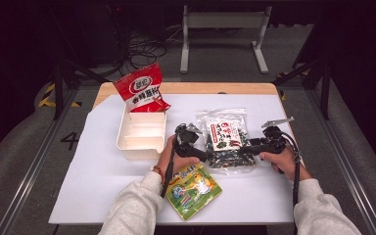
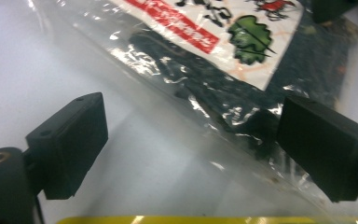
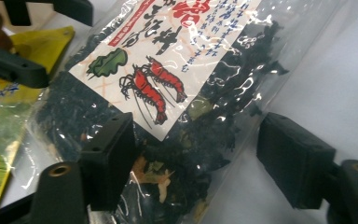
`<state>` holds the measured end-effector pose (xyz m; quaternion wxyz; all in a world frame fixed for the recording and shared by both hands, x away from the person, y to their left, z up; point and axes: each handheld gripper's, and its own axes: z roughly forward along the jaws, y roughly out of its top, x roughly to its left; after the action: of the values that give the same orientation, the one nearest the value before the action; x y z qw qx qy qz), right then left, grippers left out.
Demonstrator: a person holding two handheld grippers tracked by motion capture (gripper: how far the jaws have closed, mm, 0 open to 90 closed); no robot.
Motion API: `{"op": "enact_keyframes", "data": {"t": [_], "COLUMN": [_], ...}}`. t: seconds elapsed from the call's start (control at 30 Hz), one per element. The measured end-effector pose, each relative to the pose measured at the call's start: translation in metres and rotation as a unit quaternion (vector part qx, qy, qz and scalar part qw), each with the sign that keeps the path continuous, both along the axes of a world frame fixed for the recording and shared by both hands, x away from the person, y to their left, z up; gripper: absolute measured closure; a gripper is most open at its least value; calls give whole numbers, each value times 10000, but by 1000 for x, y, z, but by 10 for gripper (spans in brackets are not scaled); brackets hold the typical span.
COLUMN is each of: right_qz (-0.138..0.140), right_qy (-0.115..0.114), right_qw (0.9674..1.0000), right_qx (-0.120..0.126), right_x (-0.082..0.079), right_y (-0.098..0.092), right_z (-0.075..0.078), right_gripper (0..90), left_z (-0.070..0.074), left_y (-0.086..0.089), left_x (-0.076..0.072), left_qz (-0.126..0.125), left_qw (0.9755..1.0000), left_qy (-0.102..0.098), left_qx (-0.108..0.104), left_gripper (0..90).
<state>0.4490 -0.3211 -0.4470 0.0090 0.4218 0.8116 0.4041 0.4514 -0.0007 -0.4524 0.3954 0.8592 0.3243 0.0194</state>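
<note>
A clear bag of dark dried seaweed (image 1: 225,139) with a white label and red shrimp drawings lies flat near the middle of the white table. My left gripper (image 1: 203,155) is at the bag's near left edge. In the left gripper view its jaws (image 2: 191,149) stand wide apart, with the bag's (image 2: 242,79) clear edge lying between them untouched. My right gripper (image 1: 245,149) is at the bag's near right edge. In the right gripper view its jaws (image 3: 200,163) are open around a corner of the bag (image 3: 168,60), with the pads not pressing on it.
A white compartment tray (image 1: 137,152) sits left of the seaweed bag, with a red snack bag (image 1: 142,90) leaning at its far end. A yellow-green packet (image 1: 193,190) lies near the table's front, under my left hand. The white sheet (image 1: 93,176) has bare room at the left.
</note>
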Motion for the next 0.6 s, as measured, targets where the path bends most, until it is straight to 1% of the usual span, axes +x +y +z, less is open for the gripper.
{"op": "enact_keyframes", "data": {"t": [0.03,0.07,0.1,0.13,0.17,0.23,0.27,0.3,0.37,0.47,0.53,0.57,0.6], "right_qz": [0,69,69,138,169,262,274,310,362,469,533,539,595], "right_qy": [0,64,64,118,89,13,-17,-91,-226,-576,-730,-748,-845], "right_qw": [10000,9999,9999,9995,9995,9992,9991,9989,9984,9963,9950,9949,9938], "right_qx": [0,138,138,253,270,299,310,343,371,427,418,413,415], "right_x": [0,-1,-1,-1,-2,-3,-4,-5,-7,-13,-16,-16,-17], "right_y": [0,-1,-1,-2,-3,-5,-6,-7,-9,-14,-14,-14,-13], "right_z": [0,-1,-1,-2,-2,-2,-2,-2,-2,-1,0,0,0], "right_gripper": [295,414,414,434,462,494,505,521,589,678,685,687,688], "left_z": [-2,-5,-5,-6,-6,-6,-6,-6,-6,-5,-5,-4,-4], "left_y": [1,3,3,5,5,5,5,6,6,7,6,4,3], "left_x": [3,7,7,7,8,8,8,8,8,8,7,6,6], "left_qz": [83,151,151,200,241,193,173,86,26,-63,-87,-159,-215], "left_qw": [10000,9996,9996,9992,9990,9992,9991,9992,9990,9987,9983,9980,9975], "left_qy": [4,197,197,277,269,242,283,277,305,315,313,288,282], "left_qx": [7,-118,-118,-220,-244,-239,-255,-271,-317,-397,-477,-542,-604], "left_gripper": [90,79,69,69,82,75,73,71,67,62,64,66,68]}}
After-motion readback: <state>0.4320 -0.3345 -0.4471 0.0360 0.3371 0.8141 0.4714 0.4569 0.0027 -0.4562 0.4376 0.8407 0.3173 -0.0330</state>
